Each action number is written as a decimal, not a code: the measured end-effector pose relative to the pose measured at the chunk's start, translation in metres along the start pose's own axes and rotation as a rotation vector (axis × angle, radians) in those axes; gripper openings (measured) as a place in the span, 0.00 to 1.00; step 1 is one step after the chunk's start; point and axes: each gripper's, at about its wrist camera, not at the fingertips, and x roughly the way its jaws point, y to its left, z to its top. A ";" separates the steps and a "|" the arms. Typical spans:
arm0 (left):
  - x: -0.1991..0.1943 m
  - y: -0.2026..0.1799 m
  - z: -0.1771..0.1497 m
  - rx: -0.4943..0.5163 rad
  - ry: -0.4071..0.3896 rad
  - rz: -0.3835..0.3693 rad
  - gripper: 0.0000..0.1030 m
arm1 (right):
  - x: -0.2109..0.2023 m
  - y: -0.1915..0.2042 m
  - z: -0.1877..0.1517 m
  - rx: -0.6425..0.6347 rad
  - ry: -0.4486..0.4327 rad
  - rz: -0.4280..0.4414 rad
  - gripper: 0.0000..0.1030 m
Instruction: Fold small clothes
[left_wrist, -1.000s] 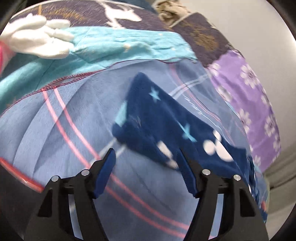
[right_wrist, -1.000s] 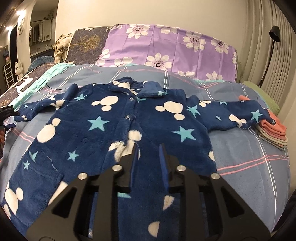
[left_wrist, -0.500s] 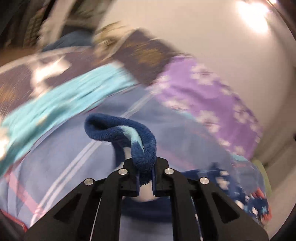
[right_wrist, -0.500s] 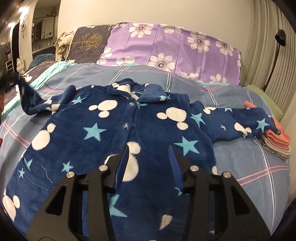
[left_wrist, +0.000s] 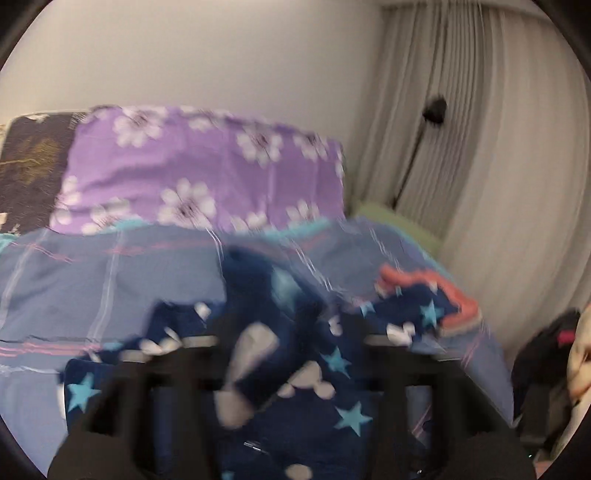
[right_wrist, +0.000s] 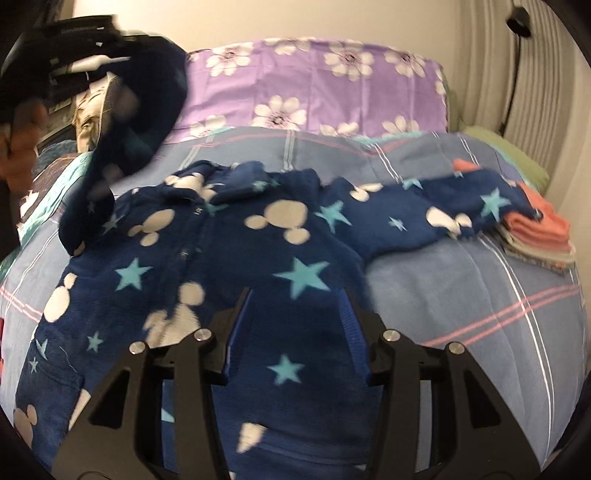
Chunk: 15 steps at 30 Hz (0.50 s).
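Right wrist view: right hand-held gripper (right_wrist: 291, 332) spread above pajama top (right_wrist: 229, 266); folded stack (right_wrist: 535, 236) under one sleeve.

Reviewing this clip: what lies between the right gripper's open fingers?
In the right wrist view, the right gripper frames only the navy pajama top: star-printed fleece of its lower front, spread on the bed. Nothing else shows there.

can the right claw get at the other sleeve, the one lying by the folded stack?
Probably yes. The right claw is open and empty over the pajama top; the right sleeve lies flat and uncovered, its cuff on the folded clothes.
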 end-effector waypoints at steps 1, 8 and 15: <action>0.005 -0.002 -0.010 0.010 0.015 -0.003 0.71 | 0.001 -0.006 -0.001 0.015 0.012 0.007 0.47; -0.030 0.036 -0.070 0.102 0.071 0.216 0.87 | 0.023 -0.047 0.001 0.143 0.116 0.142 0.47; -0.062 0.120 -0.139 0.180 0.282 0.534 0.90 | 0.084 -0.033 0.047 0.155 0.233 0.326 0.46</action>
